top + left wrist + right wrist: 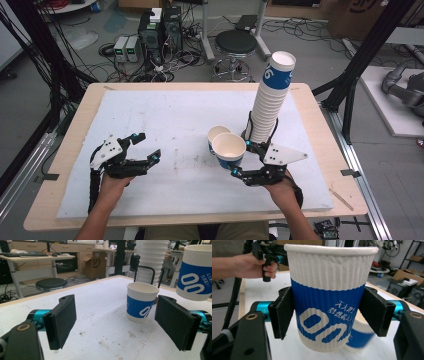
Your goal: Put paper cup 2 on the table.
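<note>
Both grippers, the left gripper (148, 147) and the right gripper (240, 159), are black with teal fittings, grey three-cornered plates, black padded fingers (62, 320) and trailing black cables.

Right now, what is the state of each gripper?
Left gripper: open, holding nothing.
Right gripper: closed on a paper cup.

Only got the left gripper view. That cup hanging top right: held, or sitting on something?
Observer: Held. The right gripper has its fingers pressed on both sides of the raised cup.
Operator: Where is it relative to the standing cup?
Observer: In the high view it hangs just on the person's side of the standing cup, rims nearly overlapping.
Operator: How tall is the stack behind?
Observer: The cup stack towers well above both cups, with its base in a black wire holder.
</note>
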The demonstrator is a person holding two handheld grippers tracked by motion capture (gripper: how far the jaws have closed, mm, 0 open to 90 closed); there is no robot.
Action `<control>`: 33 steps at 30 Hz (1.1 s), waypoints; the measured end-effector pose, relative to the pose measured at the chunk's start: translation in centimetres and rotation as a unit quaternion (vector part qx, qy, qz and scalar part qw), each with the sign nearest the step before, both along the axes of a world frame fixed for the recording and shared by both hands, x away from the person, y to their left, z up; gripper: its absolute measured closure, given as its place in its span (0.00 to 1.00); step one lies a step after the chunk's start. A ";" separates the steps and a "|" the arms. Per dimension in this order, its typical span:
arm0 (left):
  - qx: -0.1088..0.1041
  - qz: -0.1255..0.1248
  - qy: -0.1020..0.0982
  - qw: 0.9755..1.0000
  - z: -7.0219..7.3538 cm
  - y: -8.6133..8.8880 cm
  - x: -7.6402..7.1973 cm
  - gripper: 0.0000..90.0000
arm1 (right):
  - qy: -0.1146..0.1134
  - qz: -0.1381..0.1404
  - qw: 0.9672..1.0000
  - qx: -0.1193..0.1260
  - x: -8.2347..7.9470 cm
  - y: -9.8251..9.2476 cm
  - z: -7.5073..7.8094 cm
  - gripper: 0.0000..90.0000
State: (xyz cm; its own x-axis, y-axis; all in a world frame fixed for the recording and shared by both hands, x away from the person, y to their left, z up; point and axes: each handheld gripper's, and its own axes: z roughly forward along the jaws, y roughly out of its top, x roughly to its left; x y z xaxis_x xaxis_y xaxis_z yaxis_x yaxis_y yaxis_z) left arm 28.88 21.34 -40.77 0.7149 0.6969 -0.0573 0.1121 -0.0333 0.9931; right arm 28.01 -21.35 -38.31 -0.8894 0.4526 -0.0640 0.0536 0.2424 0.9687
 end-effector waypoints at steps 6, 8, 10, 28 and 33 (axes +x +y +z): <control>0.000 0.003 0.001 1.000 -0.1 0.0 0.0 0.20 | 0.006 0.017 1.000 0.004 0.4 2.9 -1.0 0.33; 0.000 0.003 0.001 1.000 -0.1 0.0 0.1 0.20 | 0.011 0.021 1.000 0.004 0.6 3.9 -1.5 0.33; 0.001 0.002 0.002 1.000 -0.1 0.1 0.1 0.20 | 0.014 0.021 1.000 0.003 0.8 4.6 -1.9 0.33; 0.003 0.002 0.006 1.000 -0.4 -0.1 0.2 0.20 | 0.073 0.035 0.994 -0.076 2.2 7.7 -5.5 0.33; 0.004 0.002 0.007 1.000 -0.4 -0.1 0.3 0.20 | 0.083 0.034 0.991 -0.099 2.6 7.6 -5.7 0.33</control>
